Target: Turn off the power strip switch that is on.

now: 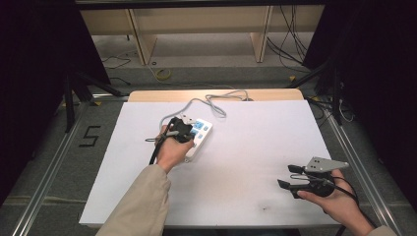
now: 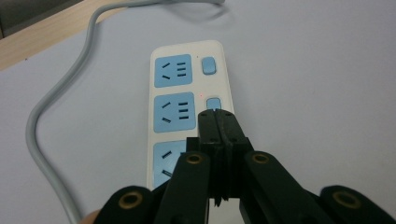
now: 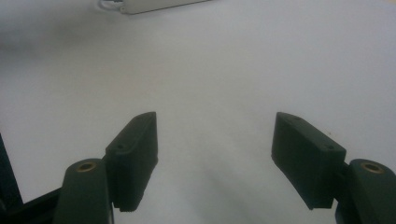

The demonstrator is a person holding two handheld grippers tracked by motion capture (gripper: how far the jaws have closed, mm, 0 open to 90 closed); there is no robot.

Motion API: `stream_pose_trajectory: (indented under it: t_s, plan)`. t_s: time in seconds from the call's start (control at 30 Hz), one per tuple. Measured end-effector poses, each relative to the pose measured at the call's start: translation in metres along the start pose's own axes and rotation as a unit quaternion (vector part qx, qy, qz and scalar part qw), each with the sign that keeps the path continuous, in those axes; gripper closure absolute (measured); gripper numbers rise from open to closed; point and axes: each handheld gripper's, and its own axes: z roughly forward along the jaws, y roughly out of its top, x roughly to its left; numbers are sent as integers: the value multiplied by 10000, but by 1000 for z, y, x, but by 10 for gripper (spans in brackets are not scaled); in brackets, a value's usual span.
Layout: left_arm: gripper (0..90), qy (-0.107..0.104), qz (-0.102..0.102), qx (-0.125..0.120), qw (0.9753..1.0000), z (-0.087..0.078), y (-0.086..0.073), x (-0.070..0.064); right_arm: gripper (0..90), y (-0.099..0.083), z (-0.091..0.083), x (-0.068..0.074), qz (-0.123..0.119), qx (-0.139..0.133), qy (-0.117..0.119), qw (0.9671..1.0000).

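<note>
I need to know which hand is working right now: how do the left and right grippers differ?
The left gripper has its jaws shut together; the right gripper has its jaws spread wide with nothing between them. The left gripper's tips sit at the middle blue switch of the power strip; the right gripper is over bare white table cover, far from the strip. Both are black, two-jawed and hand-held.

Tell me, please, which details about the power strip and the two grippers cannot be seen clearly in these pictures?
- Power strip, left gripper view: the shut left gripper covers the lower part of the middle switch, so contact cannot be told; the third socket is partly hidden.
- High view: the hand covers the strip's near end.
- Grey cable, high view: its end drops behind the table's far edge.
- Right gripper view: the strip is cut off by the top edge.
</note>
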Motion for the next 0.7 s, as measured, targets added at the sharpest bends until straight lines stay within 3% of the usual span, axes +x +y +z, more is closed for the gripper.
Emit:
stream_pose_trajectory:
  t_s: [0.17,0.7]
  plan:
    - [899,-58,-71,29,10000,5,4,-3,320,-1,0,0,15,15,10,10000]
    - [899,-148,-10,196,9997,19,19,-9,319,-1,0,0,28,31,42,10000]
